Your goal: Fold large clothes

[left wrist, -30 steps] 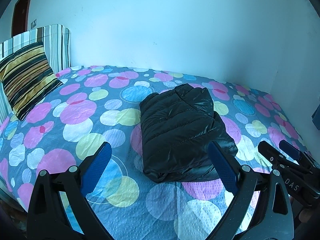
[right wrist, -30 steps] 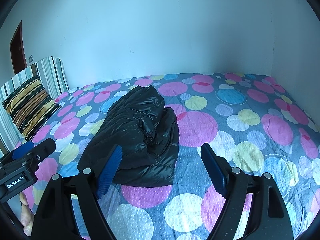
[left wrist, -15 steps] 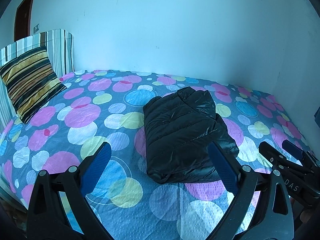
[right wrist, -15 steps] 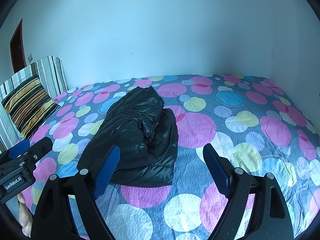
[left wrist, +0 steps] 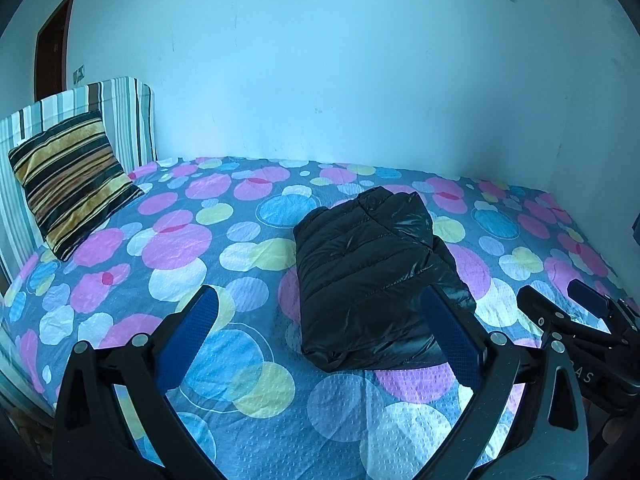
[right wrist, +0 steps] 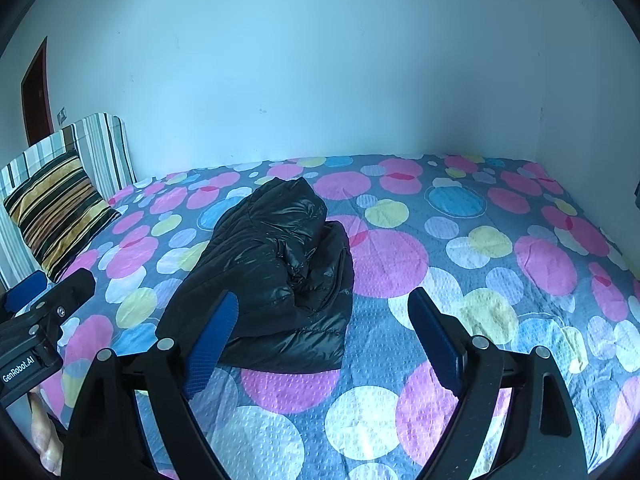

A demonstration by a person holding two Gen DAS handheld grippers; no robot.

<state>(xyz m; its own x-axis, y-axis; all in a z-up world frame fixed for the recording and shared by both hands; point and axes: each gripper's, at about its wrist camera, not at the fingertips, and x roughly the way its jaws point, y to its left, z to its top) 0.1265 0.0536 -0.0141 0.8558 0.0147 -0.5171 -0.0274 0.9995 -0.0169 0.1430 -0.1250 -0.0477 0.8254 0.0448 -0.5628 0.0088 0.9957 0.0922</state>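
Black puffer jacket (left wrist: 376,280) lies folded mid-bed (left wrist: 168,248) (striped pillow (left wrist: 72,180) at headboard edge); left tongs (left wrist: 320,332) and right tongs (right wrist: 320,328) hover released, holding nothing.

Open bedspread (right wrist: 500,280) all round the folded jacket (right wrist: 276,276); striped cushion (left wrist: 72,180) well apart, far-left

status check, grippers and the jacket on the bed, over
Left gripper and right gripper open, empty, off the bed. Black puffer jacket folded on the spotted bedspread. Nothing in the way.
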